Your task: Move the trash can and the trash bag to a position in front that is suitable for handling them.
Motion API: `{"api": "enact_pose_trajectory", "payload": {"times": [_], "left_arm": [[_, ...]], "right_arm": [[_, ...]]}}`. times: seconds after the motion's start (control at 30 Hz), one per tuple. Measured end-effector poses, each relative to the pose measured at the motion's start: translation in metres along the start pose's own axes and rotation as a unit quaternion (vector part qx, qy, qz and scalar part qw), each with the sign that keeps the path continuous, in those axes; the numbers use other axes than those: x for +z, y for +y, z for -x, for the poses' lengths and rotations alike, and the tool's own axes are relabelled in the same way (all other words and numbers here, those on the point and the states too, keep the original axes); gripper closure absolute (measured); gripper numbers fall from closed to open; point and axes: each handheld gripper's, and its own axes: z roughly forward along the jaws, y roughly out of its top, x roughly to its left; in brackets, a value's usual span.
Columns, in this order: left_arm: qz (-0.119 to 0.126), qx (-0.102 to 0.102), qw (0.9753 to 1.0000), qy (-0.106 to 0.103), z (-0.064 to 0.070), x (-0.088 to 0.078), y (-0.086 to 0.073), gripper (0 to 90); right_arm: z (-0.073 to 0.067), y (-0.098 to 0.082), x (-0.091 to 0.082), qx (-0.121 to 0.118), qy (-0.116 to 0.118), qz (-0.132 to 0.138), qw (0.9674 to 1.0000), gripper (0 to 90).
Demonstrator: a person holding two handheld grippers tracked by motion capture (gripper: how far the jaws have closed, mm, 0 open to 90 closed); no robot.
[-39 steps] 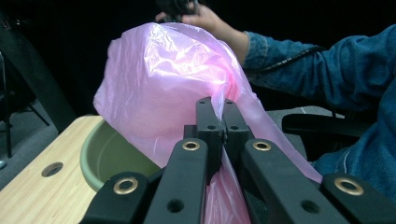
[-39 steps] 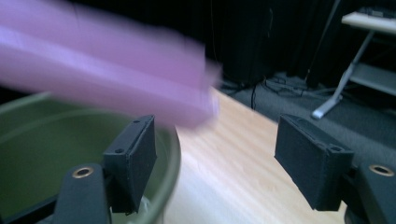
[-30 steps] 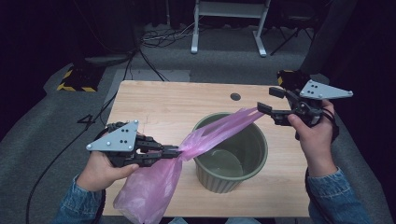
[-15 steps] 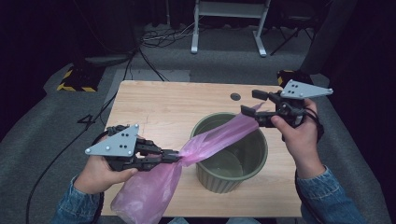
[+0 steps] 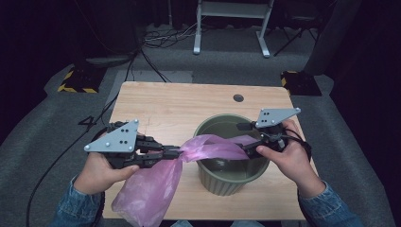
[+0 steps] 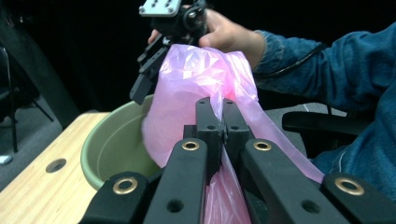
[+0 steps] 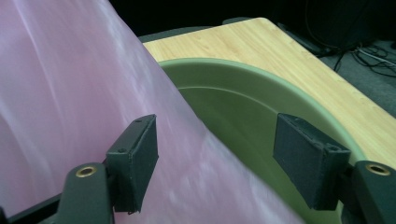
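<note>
While the pink plastic bag [image 5: 156, 184] hangs off the near edge of the wooden table [image 5: 179, 104], its gathered upper part is clamped in the left gripper [image 5: 176, 152], whose jaws are closed tight on the film. In the left gripper view the same two black jaws meet on a fold of the bag [image 6: 205, 88], with loose plastic spilling below them. From that pinch the bag stretches rightward as a band across the mouth of the green plastic bin [image 5: 227, 182], which stands on the near right part of the table. At the bin's right rim the right gripper [image 5: 250, 138] holds its jaws apart. One layer of the bag [image 7: 70, 93] passes between the pads in the right gripper view, touching the left pad [image 7: 137, 154], while the right pad [image 7: 306, 158] stands clear over the bin's inside [image 7: 233, 102]. Beyond the bin, a round hole [image 5: 238, 98] sits near the table's far edge.
</note>
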Motion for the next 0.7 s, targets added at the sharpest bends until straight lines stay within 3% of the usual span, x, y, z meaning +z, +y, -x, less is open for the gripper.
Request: {"api": "enact_pose_trajectory", "payload": {"times": [0.13, 0.2, 0.23, 0.43, 0.7], "left_arm": [[-0.04, -0.015, 0.9991, -0.001, -0.012, 0.023, -0.001, 89.1], [-0.048, -0.019, 0.9986, -0.007, -0.014, 0.029, -0.001, 88.9], [-0.063, -0.021, 0.9977, -0.014, -0.018, 0.039, -0.002, 88.9], [-0.073, -0.037, 0.9963, -0.023, -0.03, 0.061, -0.007, 88.8], [-0.097, -0.06, 0.9928, -0.035, -0.043, 0.091, -0.009, 89.0]], "right_arm": [[0.001, -0.007, -0.003, 0.008, -0.003, -0.006, 0.9999, 30.6], [0.002, -0.01, -0.006, 0.011, -0.01, -0.006, 0.9999, 30.6], [0.004, -0.012, -0.009, 0.012, -0.016, -0.003, 0.9998, 30.5], [0.014, -0.023, -0.033, 0.033, -0.05, 0.037, 0.9975, 30.6], [0.015, -0.036, -0.046, 0.042, -0.054, 0.044, 0.9967, 30.6]]}}
